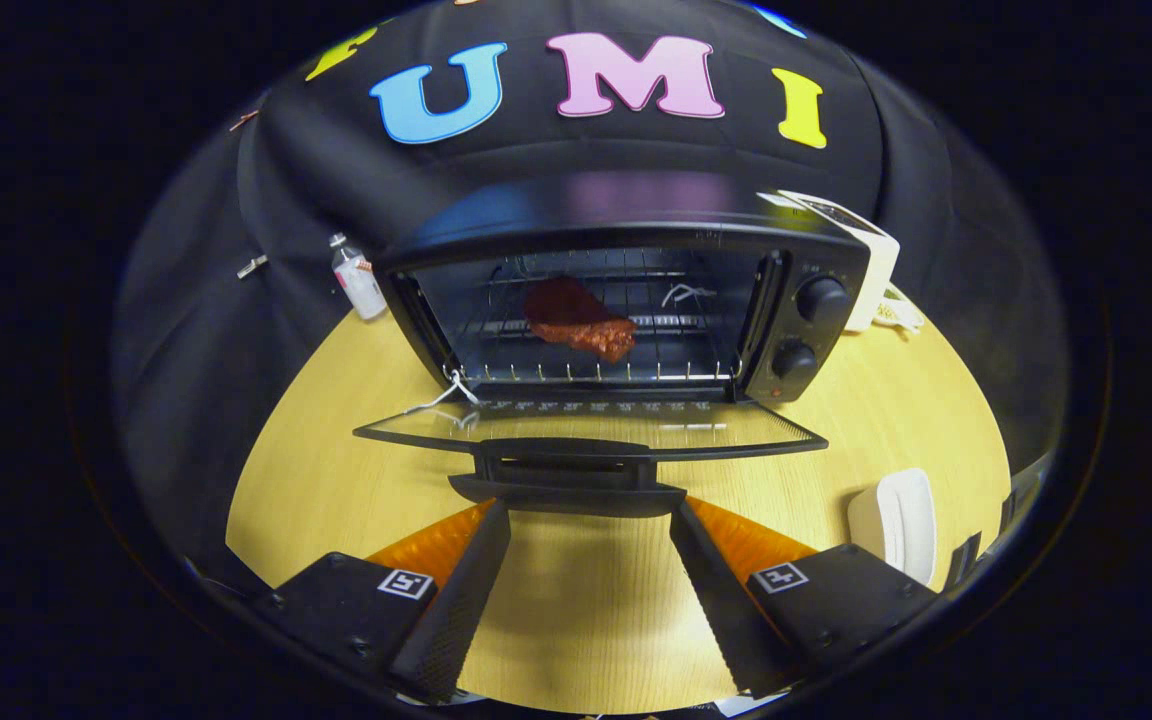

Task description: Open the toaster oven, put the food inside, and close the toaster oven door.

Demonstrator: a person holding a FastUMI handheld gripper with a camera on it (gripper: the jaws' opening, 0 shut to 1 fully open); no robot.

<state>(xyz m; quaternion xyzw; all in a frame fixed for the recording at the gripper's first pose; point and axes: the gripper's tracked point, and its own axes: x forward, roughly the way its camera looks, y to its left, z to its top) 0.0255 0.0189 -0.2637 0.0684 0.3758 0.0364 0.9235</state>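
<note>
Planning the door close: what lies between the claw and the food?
In the gripper view, the open claw faces the lowered door; food rests on the rack beyond.

The toaster oven [626,300] hides part of the white box [871,265] behind it.

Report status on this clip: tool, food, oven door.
Tool open, empty, fingertips just short of door handle. Food on rack inside toaster oven. Door down flat, not yet closed. Nothing blocking.

We saw a black toaster oven [626,300] holding reddish-brown food [576,318] on a silver wire rack [596,345], set on a pale yellow wood-grain worktop [886,410] beside a white dish [896,520].
</note>
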